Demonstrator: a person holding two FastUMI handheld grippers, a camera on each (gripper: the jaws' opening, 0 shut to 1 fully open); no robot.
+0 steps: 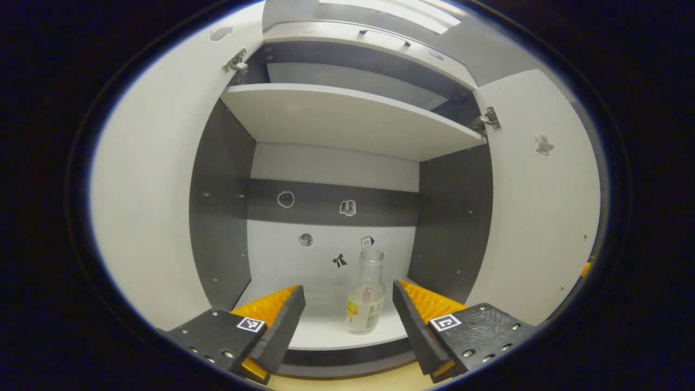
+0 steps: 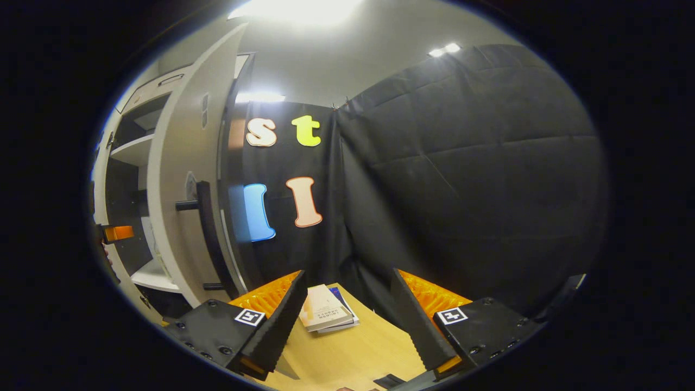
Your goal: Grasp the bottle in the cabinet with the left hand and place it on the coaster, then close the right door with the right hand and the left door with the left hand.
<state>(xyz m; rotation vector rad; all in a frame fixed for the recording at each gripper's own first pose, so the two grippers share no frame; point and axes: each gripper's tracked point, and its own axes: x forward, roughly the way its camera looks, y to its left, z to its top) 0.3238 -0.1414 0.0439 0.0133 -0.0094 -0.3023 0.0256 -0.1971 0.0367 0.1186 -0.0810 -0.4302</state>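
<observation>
bottle [image 1: 366, 296]: upright on cabinet's [image 1: 336, 179] lower shelf, near front edge, seen between my left fingers, untouched
left gripper [image 1: 347, 315]: my jaws spread
right gripper [image 2: 347, 320]: spread, over table [image 2: 347, 353] (books [image 2: 327, 316] ahead)
doors: both open, right door [image 2: 179, 206] beside me

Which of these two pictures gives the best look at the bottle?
The left gripper view: the bottle stands upright on the cabinet's lower shelf, framed between that gripper's open fingers. In the right gripper view the open right door blocks most of the cabinet's inside.
</observation>
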